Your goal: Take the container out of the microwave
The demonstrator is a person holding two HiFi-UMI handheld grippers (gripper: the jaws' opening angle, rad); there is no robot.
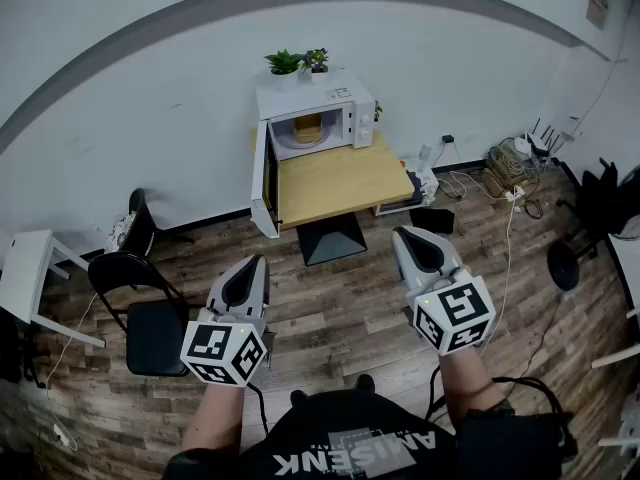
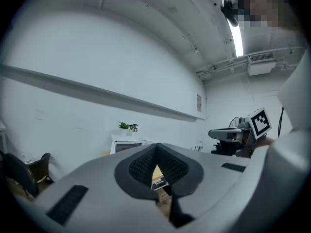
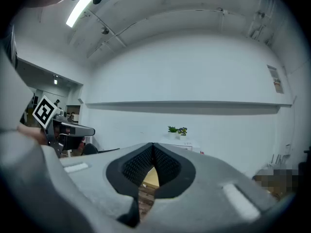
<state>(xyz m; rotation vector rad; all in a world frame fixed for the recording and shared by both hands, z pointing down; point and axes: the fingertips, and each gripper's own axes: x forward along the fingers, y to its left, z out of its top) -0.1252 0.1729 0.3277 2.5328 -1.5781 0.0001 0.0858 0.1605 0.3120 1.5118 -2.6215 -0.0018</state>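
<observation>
**Both grippers clenched and empty, container inside the open microwave**

The microwave (image 1: 318,114) stands at the far end of a wooden table (image 1: 340,180), against the white wall (image 1: 150,98). Its door (image 1: 265,183) hangs wide open to the left. The container (image 1: 308,126), a brownish thing, sits inside the cavity. Nothing touches it. Two small plants (image 1: 296,61) stand on top of the microwave.

The left gripper (image 1: 258,265) and the right gripper (image 1: 403,236) are held side by side over the wooden floor (image 1: 330,298), near the person and well apart from the table. Both point about level toward the microwave. In the left gripper view the jaws are pressed together at the tips and hold nothing. Only a piece of the table shows through the small gap below the pads. The right gripper view shows the same: the jaws are clenched and nothing is between them.

A black chair (image 1: 150,318) stands at the left of the left gripper. A heap of cables (image 1: 515,163) lies on the floor at the far right, near the wall.
</observation>
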